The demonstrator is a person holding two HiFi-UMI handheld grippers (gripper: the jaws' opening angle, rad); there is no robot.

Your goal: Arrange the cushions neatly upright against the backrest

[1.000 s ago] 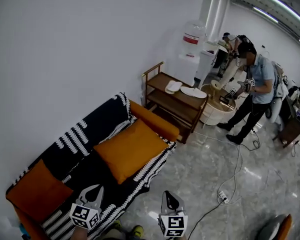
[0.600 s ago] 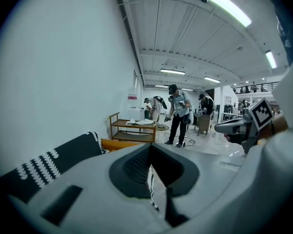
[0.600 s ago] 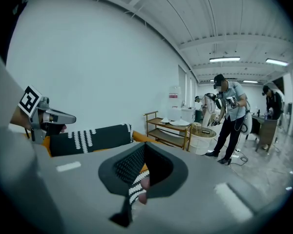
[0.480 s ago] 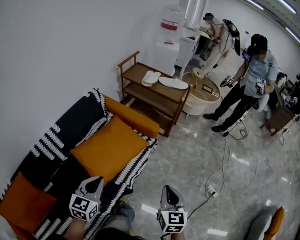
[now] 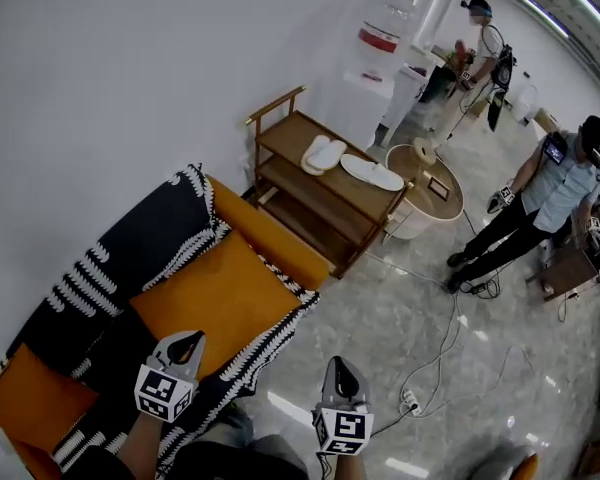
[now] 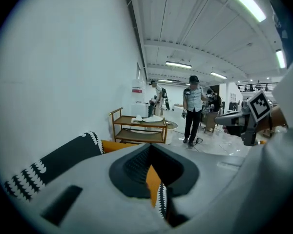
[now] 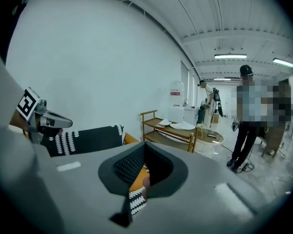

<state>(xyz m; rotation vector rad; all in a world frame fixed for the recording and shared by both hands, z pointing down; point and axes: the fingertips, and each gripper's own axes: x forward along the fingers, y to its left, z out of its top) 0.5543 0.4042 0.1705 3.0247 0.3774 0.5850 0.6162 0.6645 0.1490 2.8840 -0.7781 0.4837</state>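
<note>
A big orange cushion (image 5: 220,298) lies flat on the seat of an orange sofa covered by a black-and-white throw (image 5: 130,253). A second orange cushion (image 5: 35,408) lies at the sofa's left end, partly cut off by the frame edge. My left gripper (image 5: 187,341) hovers over the front edge of the seat, just short of the big cushion, shut and empty. My right gripper (image 5: 338,364) hangs over the floor in front of the sofa, also shut and empty. In the left gripper view a strip of the cushion (image 6: 154,179) shows past the closed jaws.
A wooden shelf rack (image 5: 280,208) holding slippers stands right of the sofa, with a round low table (image 5: 448,203) and a water dispenser (image 5: 380,43) behind it. A power strip (image 5: 410,400) and its cable lie on the glossy floor. A person (image 5: 550,203) stands at the right.
I have come closer to the sofa, and the flat cushion now lies just beyond my left gripper. The left-end cushion has slid toward the frame's corner. The standing person has moved right.
</note>
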